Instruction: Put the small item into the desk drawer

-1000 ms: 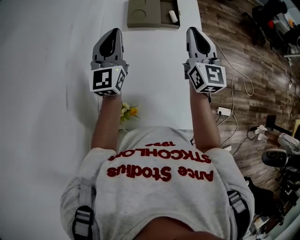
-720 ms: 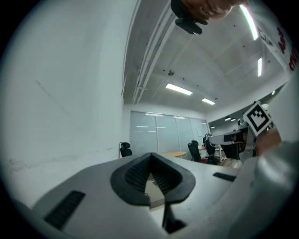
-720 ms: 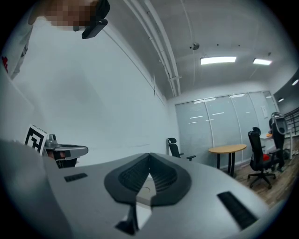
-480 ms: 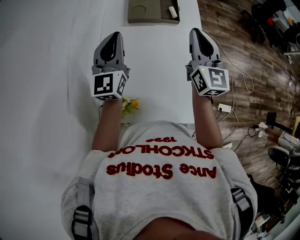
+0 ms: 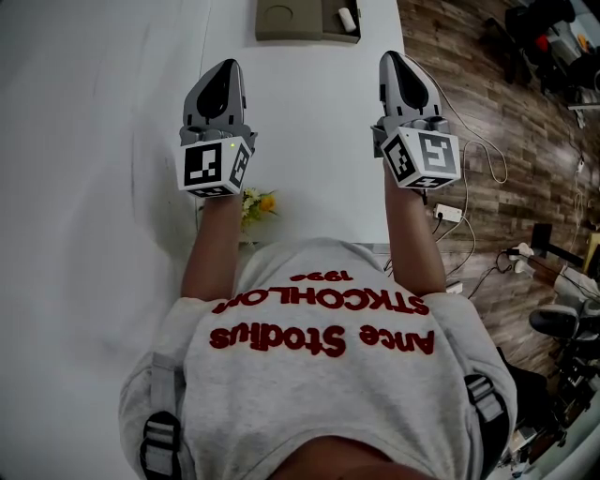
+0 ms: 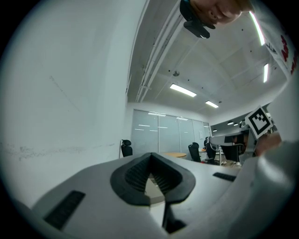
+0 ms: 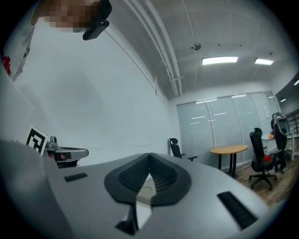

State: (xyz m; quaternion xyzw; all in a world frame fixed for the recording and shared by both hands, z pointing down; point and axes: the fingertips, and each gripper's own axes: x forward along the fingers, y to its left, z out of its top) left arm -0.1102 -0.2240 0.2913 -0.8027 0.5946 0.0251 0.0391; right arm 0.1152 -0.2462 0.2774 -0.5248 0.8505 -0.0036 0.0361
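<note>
In the head view both grippers hover side by side over the white desk (image 5: 309, 112), pointing away from the person. My left gripper (image 5: 225, 66) is shut with nothing in it, and so is my right gripper (image 5: 391, 58). At the desk's far edge lies an olive-brown tray-like box (image 5: 281, 26). A small white item (image 5: 348, 17) rests in its right compartment, well beyond both grippers. In the left gripper view the left gripper (image 6: 150, 158) shows dark pads meeting at the tip. The right gripper (image 7: 149, 158) looks the same in the right gripper view.
A small bunch of yellow and white flowers (image 5: 255, 204) sits at the desk's near edge, by the left forearm. A white wall runs along the left. On the right, the wooden floor holds cables and a white power strip (image 5: 448, 216). Office chairs (image 7: 262, 154) stand farther off.
Both grippers have stayed almost in place, the right one drifting slightly right and forward. The box at the top has slid a little toward the frame edge.
</note>
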